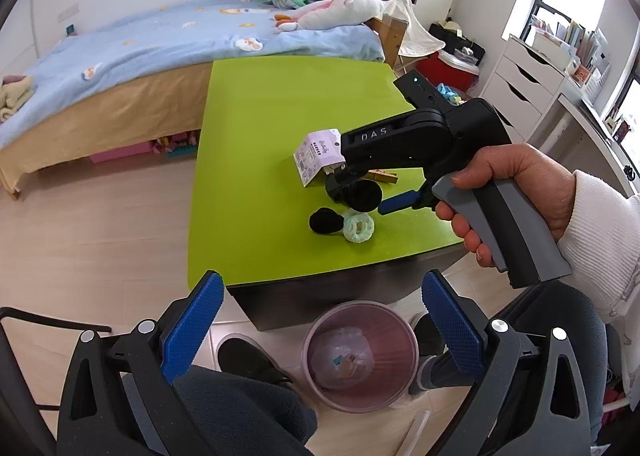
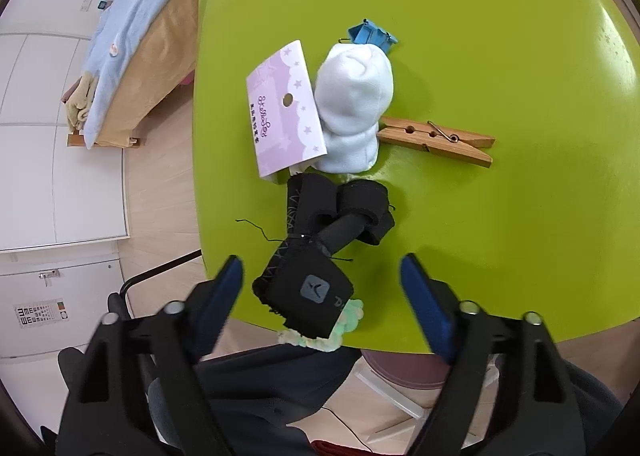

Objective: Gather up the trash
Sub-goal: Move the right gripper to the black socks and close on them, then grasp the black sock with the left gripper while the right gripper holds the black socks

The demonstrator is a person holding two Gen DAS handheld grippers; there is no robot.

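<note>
The right gripper [image 2: 322, 284] hovers over the near part of a lime-green table [image 2: 500, 35], its blue-padded fingers [image 2: 424, 304] spread wide with nothing between them. Just beyond the fingertips lies a black fabric strap [image 2: 316, 256] with a small grey logo patch, bunched and trailing loose threads, its near end hanging close to the table's near edge. A pale mint scrunchie [image 2: 344, 320] peeks out from under that near end, at the table's rim. Farther off, just past the strap, a lilac paper card [image 2: 286, 107] with stars and a punched hole lies to the left, touching a rolled white sock [image 2: 352, 103] on its right. A wooden clothespin [image 2: 436, 139] rests against the sock's right side, and a blue binder clip [image 2: 372, 35] sits at the sock's far end.

The left gripper [image 1: 324, 320] is held low, nearer than the table, its blue pads [image 1: 192, 320] likewise parted and gripping nothing. Below and between its fingers, on the wood floor, stands a translucent pinkish trash bin [image 1: 360, 356] lined with a clear bag holding a few scraps. From this side the person's right hand [image 1: 516, 191] can be seen wrapped round the grey handle of the right gripper above the table. Behind the table is a bed with a blue blanket [image 1: 140, 43] and plush toys [image 1: 320, 7].
</note>
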